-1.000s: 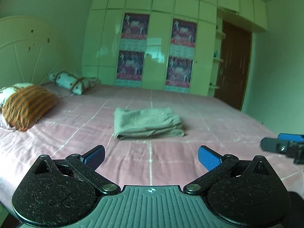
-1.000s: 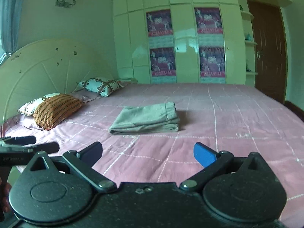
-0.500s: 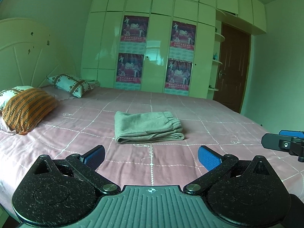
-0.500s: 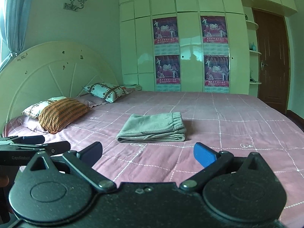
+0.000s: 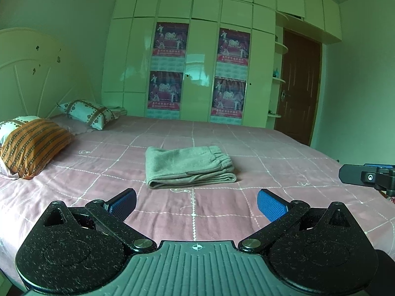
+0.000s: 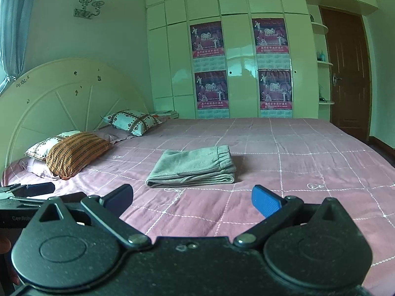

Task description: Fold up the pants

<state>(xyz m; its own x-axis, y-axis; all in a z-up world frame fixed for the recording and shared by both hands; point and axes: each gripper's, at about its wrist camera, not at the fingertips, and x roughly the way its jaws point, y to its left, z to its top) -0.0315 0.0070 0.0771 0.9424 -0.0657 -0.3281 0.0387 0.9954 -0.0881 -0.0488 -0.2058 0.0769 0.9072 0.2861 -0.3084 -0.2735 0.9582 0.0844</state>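
- Pants point(image 5: 188, 166), grey-green, lie folded into a compact rectangle on the bed point(image 5: 271, 148), about midway between the headboard end and the foot end and well in from both side edges; the gathered waistband faces the foot end, and the stacked fold layers show along the near side.
- How many layers the fold has cannot be counted from either view.
- Left gripper point(image 5: 196, 203) hangs over the near edge of the bed with its jaws spread wide and nothing between them; the blue pads point(image 5: 270, 207) are clear of the cloth and well apart from the pants.
- Right gripper point(image 6: 192, 199) sits likewise over the near edge, jaws wide apart and empty, pointing toward the pants without touching them.
- In the left wrist view, only the tips of the right gripper enter at the right border; the rest is cut off.
- In the right wrist view, the left gripper shows as dark bars at the left border, partly hidden behind the right gripper's own body; lettering on it is cut off.
- A sliver of a hand point(image 6: 5, 243) shows at the left border, too little to tell its grip.
- An orange striped pillow point(image 5: 34, 145) lies at the headboard end near the near corner, covering most of a white patterned pillow point(image 6: 47, 144) beneath it; another patterned pillow point(image 5: 86, 113) lies toward the far corner.
- Posters point(image 5: 169, 39) hang on the wardrobe beyond the far edge; their print is too small to read.
- The near edge of the bed is hidden by both gripper bodies.
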